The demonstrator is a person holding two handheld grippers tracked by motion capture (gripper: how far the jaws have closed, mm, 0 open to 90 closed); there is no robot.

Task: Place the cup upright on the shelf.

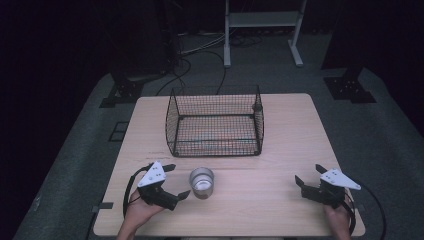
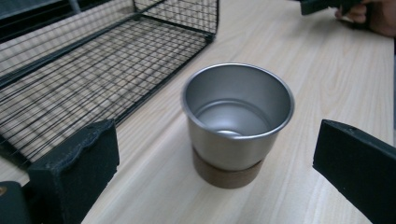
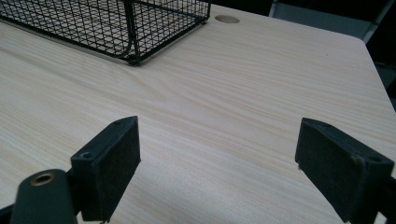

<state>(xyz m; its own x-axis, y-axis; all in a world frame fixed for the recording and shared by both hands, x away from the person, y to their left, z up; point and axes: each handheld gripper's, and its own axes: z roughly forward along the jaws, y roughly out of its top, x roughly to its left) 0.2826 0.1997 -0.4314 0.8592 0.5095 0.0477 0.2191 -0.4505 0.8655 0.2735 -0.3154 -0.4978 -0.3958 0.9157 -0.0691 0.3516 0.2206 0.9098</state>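
A light wood-grain tabletop point(image 1: 280, 150) carries two items. A black rectangular wire-mesh basket point(image 1: 215, 122) stands at the centre of the far half, upright, with its open top facing up. A small round silver metal cup with a brown base band point(image 1: 202, 182) stands upright on the near half, just in front of the basket and apart from it. In the left gripper view the cup point(image 2: 237, 123) shows a bare polished interior, and the basket point(image 2: 93, 70) lies beyond it to the left.

The left gripper point(image 1: 174, 181) is held in the person's left hand point(image 1: 142, 210) at the near left of the tabletop. Its jaws are spread wide and point toward the cup, which sits just beside the jaw tips. In the left gripper view the left gripper point(image 2: 215, 154) has one black jaw at each side of the cup, neither jaw touching it.

The right gripper point(image 1: 306, 175) is held in the person's right hand point(image 1: 340, 215) at the near right edge, well apart from the cup and the basket. Its jaws are also spread wide and hold nothing. In the right gripper view the right gripper point(image 3: 217, 154) frames bare tabletop point(image 3: 224, 93); a corner of the basket point(image 3: 116, 23) appears at upper left, and a small round hole in the tabletop surface point(image 3: 227, 19) lies beyond that corner.
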